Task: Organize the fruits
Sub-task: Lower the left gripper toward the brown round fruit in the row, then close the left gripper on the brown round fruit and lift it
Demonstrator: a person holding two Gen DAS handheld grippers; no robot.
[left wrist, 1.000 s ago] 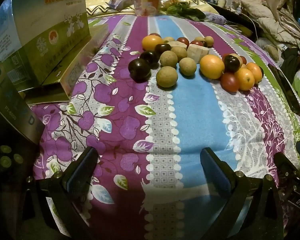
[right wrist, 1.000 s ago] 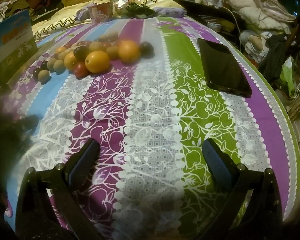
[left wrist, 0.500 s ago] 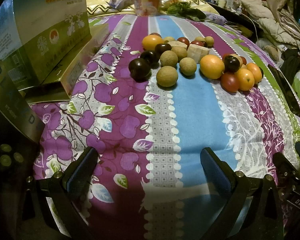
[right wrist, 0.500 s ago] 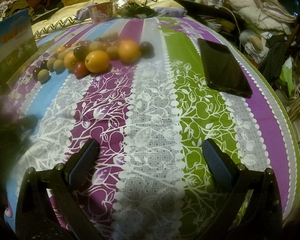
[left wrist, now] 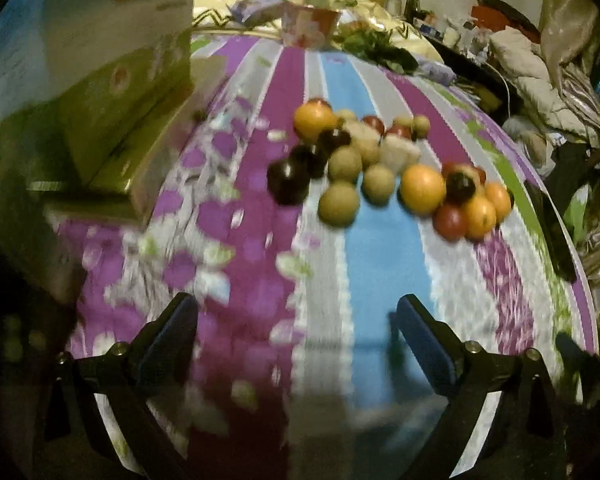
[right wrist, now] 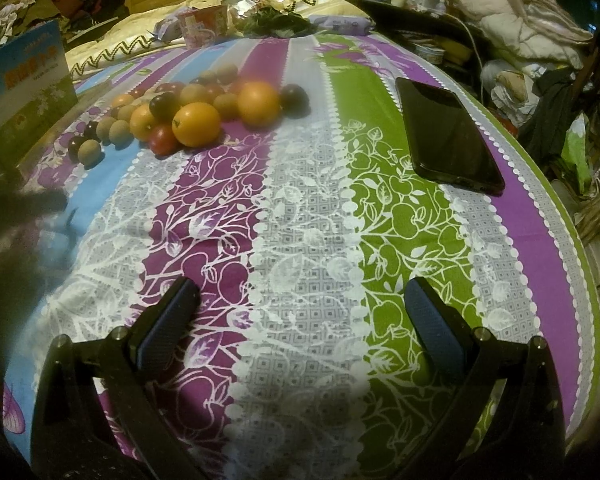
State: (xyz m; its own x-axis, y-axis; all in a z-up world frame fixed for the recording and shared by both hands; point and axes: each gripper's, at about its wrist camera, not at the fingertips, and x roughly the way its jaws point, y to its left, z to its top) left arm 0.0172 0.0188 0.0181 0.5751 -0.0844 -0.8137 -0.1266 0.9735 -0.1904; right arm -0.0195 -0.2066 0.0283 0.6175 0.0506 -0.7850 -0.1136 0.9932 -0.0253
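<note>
The fruits [left wrist: 384,168] lie in a loose heap on the far half of a striped, leaf-printed cloth [right wrist: 312,216], none of them held. In the left wrist view, which is blurred, the left gripper [left wrist: 296,316] hangs over the near part of the cloth, well short of the heap; its jaws stand spread with only cloth between them, and they have just been closing a little. At the near left edge of the heap sits a dark plum [left wrist: 288,180], with three brownish round fruits just right of it, the nearest [left wrist: 339,204] touching or almost touching the plum. Further right an orange [left wrist: 423,189] lies against a second dark plum [left wrist: 460,187], a red fruit [left wrist: 451,221] and two smaller oranges. A green and blue box [left wrist: 112,92] stands at the left, beside the heap. In the right wrist view the right gripper [right wrist: 300,300] is also spread wide over bare cloth, near the viewer and well apart from the fruits, which lie far left. A black phone [right wrist: 446,134] lies flat on the cloth at the far right. A cup [right wrist: 200,26] and leafy greens [right wrist: 280,22] sit beyond the heap at the far end.
</note>
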